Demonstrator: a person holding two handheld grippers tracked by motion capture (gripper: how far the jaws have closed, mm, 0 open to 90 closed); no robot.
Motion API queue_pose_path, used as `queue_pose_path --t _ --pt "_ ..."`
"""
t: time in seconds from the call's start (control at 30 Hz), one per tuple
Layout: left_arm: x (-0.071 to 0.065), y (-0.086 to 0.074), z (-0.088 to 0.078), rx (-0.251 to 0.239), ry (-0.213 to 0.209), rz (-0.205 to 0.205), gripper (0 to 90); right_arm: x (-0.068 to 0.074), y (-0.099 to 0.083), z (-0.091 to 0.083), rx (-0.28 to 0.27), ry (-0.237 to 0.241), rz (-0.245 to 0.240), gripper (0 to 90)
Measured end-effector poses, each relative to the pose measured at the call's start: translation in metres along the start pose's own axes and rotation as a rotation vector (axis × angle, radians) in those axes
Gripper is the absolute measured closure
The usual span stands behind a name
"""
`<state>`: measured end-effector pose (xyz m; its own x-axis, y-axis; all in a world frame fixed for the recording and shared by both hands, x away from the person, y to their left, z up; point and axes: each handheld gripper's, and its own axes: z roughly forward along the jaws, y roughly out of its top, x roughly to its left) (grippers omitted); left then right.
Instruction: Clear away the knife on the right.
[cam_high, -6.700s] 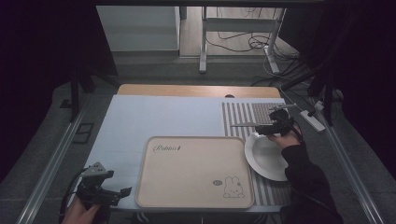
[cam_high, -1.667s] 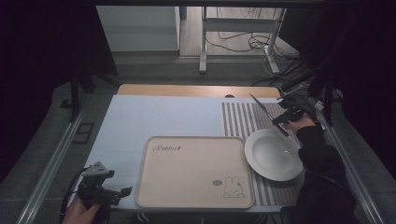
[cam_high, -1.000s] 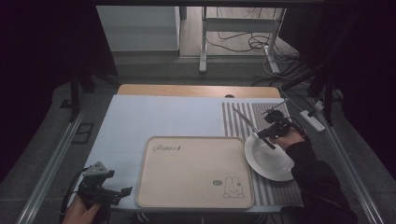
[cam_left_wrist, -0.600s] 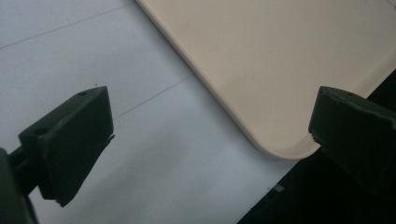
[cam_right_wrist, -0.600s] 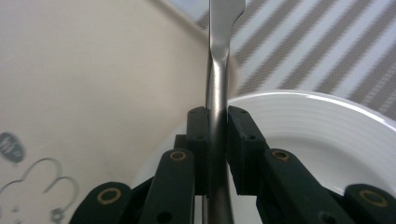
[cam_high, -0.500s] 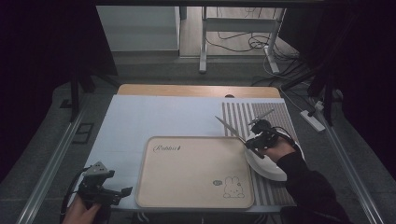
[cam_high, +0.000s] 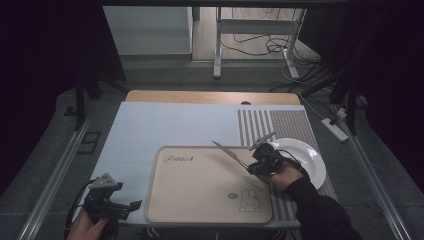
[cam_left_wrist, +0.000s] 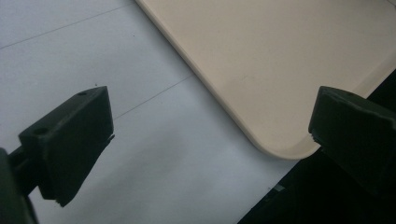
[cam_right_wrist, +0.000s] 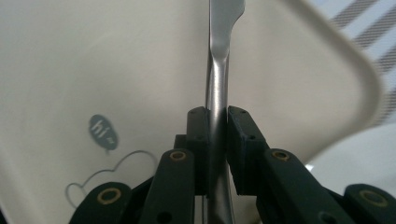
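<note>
Your right gripper (cam_high: 256, 161) clamps a table knife (cam_right_wrist: 218, 70) above the beige tray's (cam_high: 200, 200) right edge, near the white plate (cam_high: 307, 152). Your left gripper (cam_high: 107, 202) gapes wide, empty.

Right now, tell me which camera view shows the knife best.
The high view: the knife shows nearly whole, held in the right gripper above the beige tray. The right gripper view gives a close look at its handle between the pads.

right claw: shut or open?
Shut: the right claw pads clamp the knife handle between them, blade over the tray.
</note>
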<state>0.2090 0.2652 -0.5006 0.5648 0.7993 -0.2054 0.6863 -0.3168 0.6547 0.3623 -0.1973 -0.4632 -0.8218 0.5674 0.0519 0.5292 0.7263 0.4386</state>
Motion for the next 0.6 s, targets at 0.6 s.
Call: queue_pose_path --t 0.6 --pt "0.000 0.001 0.001 0.005 0.002 0.006 1.0 0.020 -0.010 0.019 -0.023 0.055 -0.034 75.4"
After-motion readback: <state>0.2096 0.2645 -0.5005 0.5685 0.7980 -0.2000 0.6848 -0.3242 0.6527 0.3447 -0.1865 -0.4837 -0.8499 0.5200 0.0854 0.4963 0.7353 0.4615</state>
